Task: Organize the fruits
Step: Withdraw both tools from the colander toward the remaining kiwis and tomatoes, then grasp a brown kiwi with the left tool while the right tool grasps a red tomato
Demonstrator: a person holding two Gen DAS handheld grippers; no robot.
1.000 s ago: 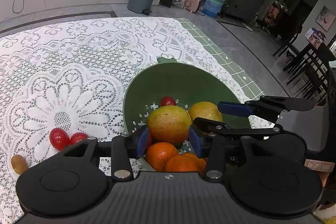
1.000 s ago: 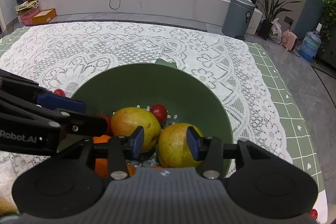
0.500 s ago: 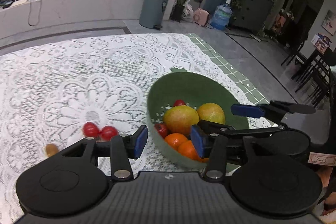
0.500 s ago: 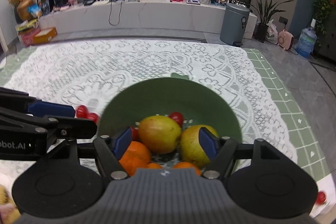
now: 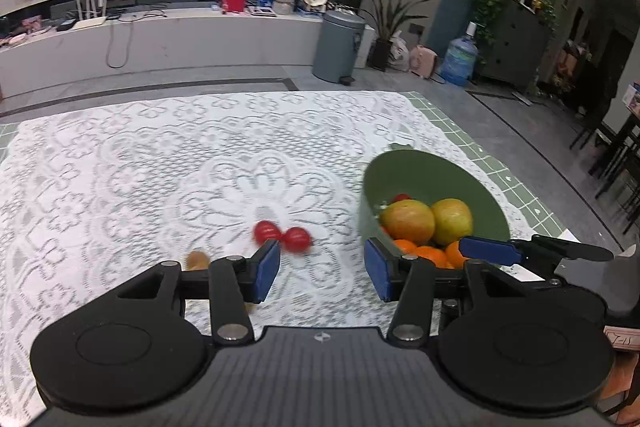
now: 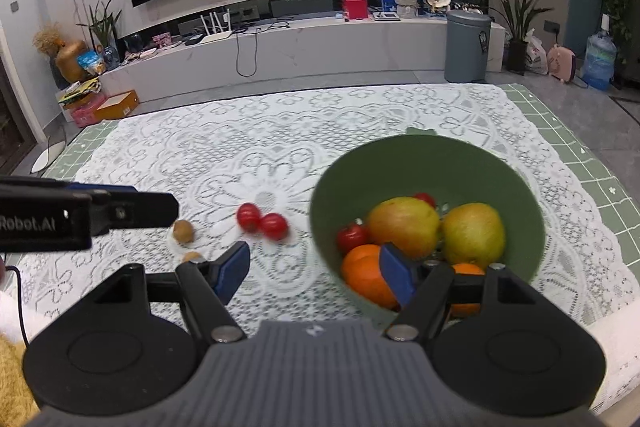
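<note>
Fruits: green bowl [image 6: 520, 187] on lace-covered counter [image 6: 360, 115] holds two yellow-red mangoes [image 6: 404, 225], oranges [image 6: 364, 273], red tomatoes. Two tomatoes [image 5: 282, 235] loose left of bowl, touching. Left gripper [image 5: 322, 273] and right gripper [image 6: 314, 273] angled down, jaws apart, empty.

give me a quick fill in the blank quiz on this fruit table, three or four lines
1. The two yellow-green mangoes lie inside the green ____.
2. Two red cherry tomatoes lie on the lace tablecloth, touching ____ other.
3. Both the left gripper and the right gripper are open and hold ____.
4. Below the mangoes in the bowl lie round fruits coloured ____.

Missing words: bowl; each; nothing; orange
</note>
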